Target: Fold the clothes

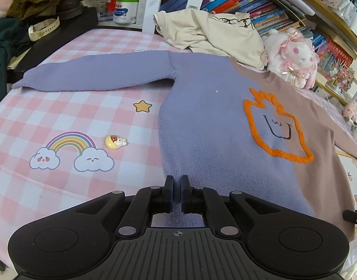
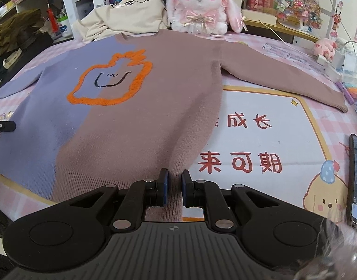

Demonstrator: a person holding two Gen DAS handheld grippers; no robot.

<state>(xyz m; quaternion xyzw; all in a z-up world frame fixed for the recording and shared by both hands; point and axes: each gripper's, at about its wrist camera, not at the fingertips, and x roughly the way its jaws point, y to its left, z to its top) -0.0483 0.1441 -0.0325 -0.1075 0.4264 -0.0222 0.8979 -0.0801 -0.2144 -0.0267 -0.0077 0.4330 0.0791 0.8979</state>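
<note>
A two-tone sweater (image 1: 201,116) lies spread flat, front up, on a table (image 1: 61,116) covered in a pink-and-white checked cloth. Its long axis runs from the hem at the bottom of both views to the neckline near the top, and both sleeves are stretched out sideways. In the left wrist view, the lilac sleeve (image 1: 92,74) reaches toward the upper left of the frame, and the lilac half of the body fills the centre. The left gripper (image 1: 176,186) sits at the bottom centre, at the lilac hem, its jaws drawn to a narrow slit with knit showing between them; whether they actually pinch the cloth cannot be told. In the right wrist view, the mauve half fills the centre and the mauve sleeve (image 2: 283,74) runs toward the right edge. The right gripper (image 2: 174,182) sits at the bottom centre, at the mauve hem's right corner, jaws narrowly parted, and again a grip on the fabric cannot be confirmed. Each gripper is nearer its own side's hem corner, with the sweater lying straight ahead of both. An orange fuzzy outline with a drawn smiling face (image 2: 110,79) sits on the chest. Readable writing: red Chinese characters "成长" and "来可期" on the table mat (image 2: 248,140) to the right of the sweater. A cream garment (image 2: 127,16) lies crumpled beyond the neckline beside a plush rabbit (image 2: 199,7); the book spines behind are too small to read.
</note>
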